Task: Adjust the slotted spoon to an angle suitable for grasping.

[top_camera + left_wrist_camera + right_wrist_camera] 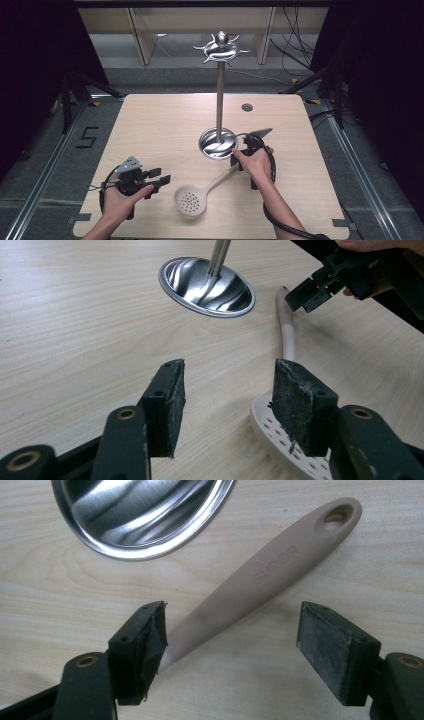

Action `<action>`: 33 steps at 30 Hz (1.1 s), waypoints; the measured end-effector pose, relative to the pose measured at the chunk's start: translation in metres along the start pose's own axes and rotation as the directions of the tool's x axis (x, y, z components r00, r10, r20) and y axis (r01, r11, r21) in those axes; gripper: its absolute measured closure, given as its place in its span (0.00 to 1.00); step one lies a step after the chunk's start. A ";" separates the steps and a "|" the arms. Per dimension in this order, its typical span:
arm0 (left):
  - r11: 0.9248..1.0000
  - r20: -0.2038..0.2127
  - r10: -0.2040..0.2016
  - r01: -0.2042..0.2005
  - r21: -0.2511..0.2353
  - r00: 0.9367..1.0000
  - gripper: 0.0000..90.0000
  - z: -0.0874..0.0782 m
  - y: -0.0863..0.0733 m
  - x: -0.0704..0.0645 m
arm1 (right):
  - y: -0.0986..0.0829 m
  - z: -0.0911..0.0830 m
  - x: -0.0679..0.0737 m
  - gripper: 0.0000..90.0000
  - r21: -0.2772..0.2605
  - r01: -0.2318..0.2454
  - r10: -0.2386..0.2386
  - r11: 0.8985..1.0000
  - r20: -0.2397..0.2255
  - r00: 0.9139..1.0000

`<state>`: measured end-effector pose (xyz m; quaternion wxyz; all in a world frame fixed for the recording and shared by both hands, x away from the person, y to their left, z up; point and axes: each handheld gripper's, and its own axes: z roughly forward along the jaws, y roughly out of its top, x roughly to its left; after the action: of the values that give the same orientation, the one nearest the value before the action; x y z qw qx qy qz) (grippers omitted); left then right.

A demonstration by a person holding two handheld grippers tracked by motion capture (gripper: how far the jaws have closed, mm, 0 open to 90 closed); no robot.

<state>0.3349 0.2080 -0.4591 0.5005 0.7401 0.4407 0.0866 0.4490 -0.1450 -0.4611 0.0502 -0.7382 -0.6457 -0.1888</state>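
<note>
Ahead of me on the pale wooden table [150,125] stands a tall metal stand [219,100], its pole upright in a shiny round base [218,143] and crowned with hooks. Beyond it a small grey disc [247,107] sits in the tabletop. A "5" [88,136] marks the floor at my left.
</note>
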 end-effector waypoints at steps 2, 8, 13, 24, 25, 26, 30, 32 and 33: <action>1.000 0.002 0.003 -0.003 0.003 1.000 0.51 0.000 0.000 0.001 | 0.004 0.001 -0.009 0.32 0.035 0.111 -0.112 0.993 0.038 0.993; 1.000 0.001 0.006 -0.006 -0.002 1.000 0.51 0.000 0.000 0.001 | 0.009 0.012 -0.016 0.32 -0.015 0.237 -0.235 0.971 0.091 0.968; 1.000 -0.002 0.012 -0.012 0.002 1.000 0.51 0.000 0.000 0.001 | 0.009 0.014 -0.006 0.32 -0.008 0.108 -0.107 0.994 0.097 0.990; 1.000 0.003 0.011 -0.012 0.002 1.000 0.51 0.001 -0.001 0.002 | 0.016 0.018 -0.011 0.33 0.053 0.183 -0.188 0.982 0.129 0.974; 1.000 0.001 0.012 -0.012 0.001 1.000 0.51 0.000 -0.001 0.002 | 0.017 0.018 -0.010 0.33 0.057 0.182 -0.188 0.982 0.133 0.973; 1.000 -0.001 0.013 -0.013 -0.001 1.000 0.51 0.000 -0.001 0.002 | 0.017 0.018 -0.010 0.33 0.058 0.174 -0.181 0.983 0.137 0.974; 1.000 0.005 0.007 -0.007 0.006 1.000 0.51 0.001 -0.001 0.002 | 0.018 0.018 -0.007 0.37 0.067 0.173 -0.181 0.983 0.157 0.971; 1.000 0.009 0.014 -0.014 0.006 1.000 0.51 0.001 -0.001 0.002 | 0.017 0.020 -0.004 0.38 0.048 0.151 -0.157 0.987 0.160 0.975; 1.000 0.008 0.017 -0.017 0.013 1.000 0.51 0.001 -0.001 0.002 | 0.019 0.019 -0.002 0.39 0.078 0.133 -0.144 0.988 0.162 0.976</action>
<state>0.3357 0.2086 -0.4611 0.4965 0.7473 0.4332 0.0852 0.4717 -0.1443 -0.4762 0.0072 -0.7025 -0.7035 -0.1076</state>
